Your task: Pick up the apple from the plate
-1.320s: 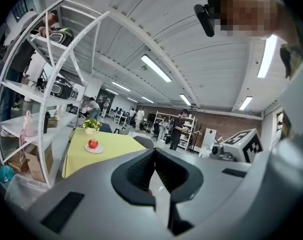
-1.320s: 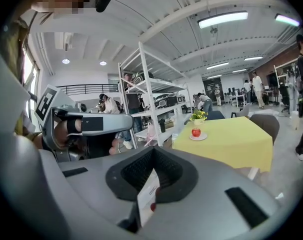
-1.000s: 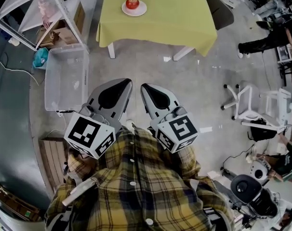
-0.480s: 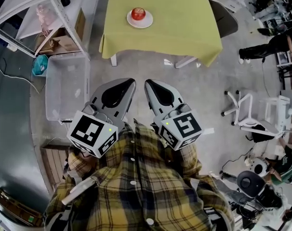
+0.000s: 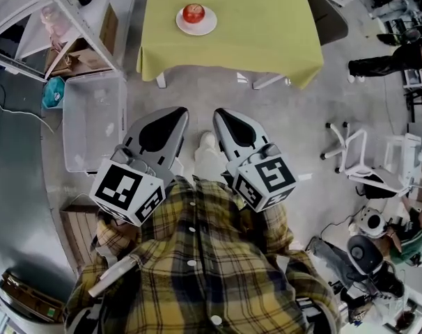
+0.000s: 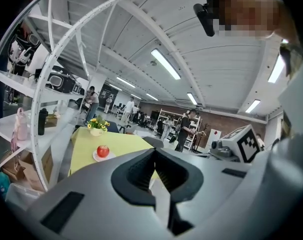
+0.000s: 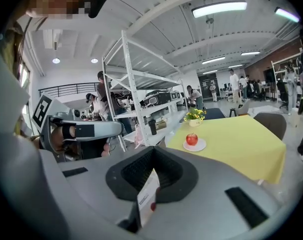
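As the head view looks down, the apple sits on its plate on the yellow worktop, well apart from the left tool and the right tool. Left gripper view: jaws pressed together. Right gripper view: jaws pressed together, with a white label in the seam.

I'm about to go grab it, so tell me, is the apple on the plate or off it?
On the plate: the red apple sits in the middle of the white plate on the yellow table.

apple: on the plate
plate: on the counter, left of middle
shelf rack: left of the counter
bin: on the floor, before the shelf rack
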`<action>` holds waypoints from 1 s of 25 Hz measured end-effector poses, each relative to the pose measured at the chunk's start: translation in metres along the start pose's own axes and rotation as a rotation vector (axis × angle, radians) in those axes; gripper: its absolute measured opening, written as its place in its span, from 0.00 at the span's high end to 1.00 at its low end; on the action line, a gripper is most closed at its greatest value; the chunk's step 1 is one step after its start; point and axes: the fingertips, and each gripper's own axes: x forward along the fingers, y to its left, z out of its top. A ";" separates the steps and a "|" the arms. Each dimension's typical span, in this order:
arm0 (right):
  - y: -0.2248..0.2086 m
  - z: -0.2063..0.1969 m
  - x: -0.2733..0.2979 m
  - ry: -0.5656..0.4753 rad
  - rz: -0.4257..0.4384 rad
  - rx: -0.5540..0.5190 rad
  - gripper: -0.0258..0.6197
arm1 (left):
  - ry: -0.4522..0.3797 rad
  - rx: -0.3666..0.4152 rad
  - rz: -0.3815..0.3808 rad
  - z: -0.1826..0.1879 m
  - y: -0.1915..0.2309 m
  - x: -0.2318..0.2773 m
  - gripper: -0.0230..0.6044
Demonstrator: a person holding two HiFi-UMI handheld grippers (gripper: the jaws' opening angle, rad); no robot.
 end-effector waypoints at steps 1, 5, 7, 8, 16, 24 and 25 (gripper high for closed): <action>-0.006 0.001 0.000 0.006 0.005 -0.002 0.96 | -0.006 -0.001 0.007 0.003 0.000 0.006 0.95; -0.037 0.009 -0.003 0.021 0.024 -0.009 0.96 | -0.022 -0.009 0.048 0.011 -0.003 0.032 0.95; -0.055 0.013 -0.003 0.025 0.034 -0.012 0.96 | -0.026 -0.014 0.068 0.012 -0.003 0.048 0.95; -0.064 0.015 -0.003 0.028 0.041 -0.015 0.96 | -0.032 -0.017 0.078 0.013 -0.004 0.056 0.95; -0.132 0.035 -0.002 0.028 0.103 -0.045 0.96 | -0.082 -0.012 0.133 0.026 -0.014 0.121 0.95; -0.163 0.039 0.004 0.034 0.125 -0.041 0.96 | -0.097 -0.005 0.197 0.038 0.000 0.143 0.95; -0.164 0.038 0.008 0.041 0.130 -0.040 0.96 | -0.098 -0.007 0.204 0.039 0.004 0.144 0.95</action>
